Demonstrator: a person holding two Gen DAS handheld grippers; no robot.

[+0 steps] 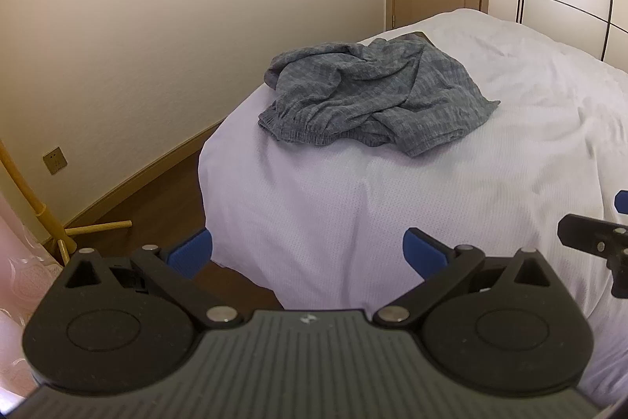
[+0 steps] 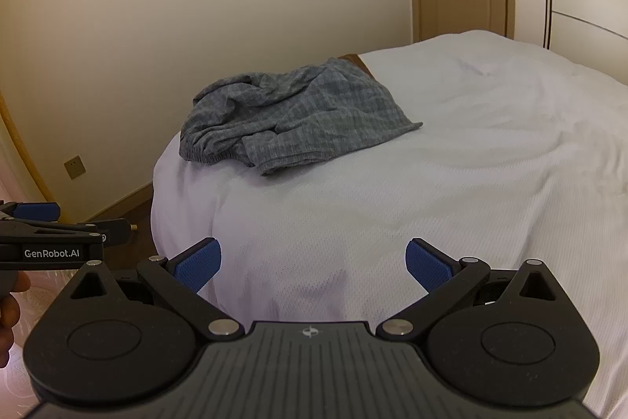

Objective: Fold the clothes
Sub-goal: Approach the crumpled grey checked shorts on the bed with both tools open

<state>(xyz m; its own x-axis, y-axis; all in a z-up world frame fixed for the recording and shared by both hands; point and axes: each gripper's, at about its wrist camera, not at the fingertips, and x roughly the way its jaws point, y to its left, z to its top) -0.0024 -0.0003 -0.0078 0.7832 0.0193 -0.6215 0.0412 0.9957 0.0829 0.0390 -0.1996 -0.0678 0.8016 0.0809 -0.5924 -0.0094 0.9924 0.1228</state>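
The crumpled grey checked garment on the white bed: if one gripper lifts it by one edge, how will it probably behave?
The crumpled grey checked garment would likely hang limp and unfold, since it lies in soft folds. It looks thin, so probably light. Its gathered elastic band seems thicker and may give firmer grip. On the textured white bed cover, pushing would probably bunch it rather than slide it.

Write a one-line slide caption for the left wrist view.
Open left gripper faces a crumpled grey garment on a white bed, nothing grasped.
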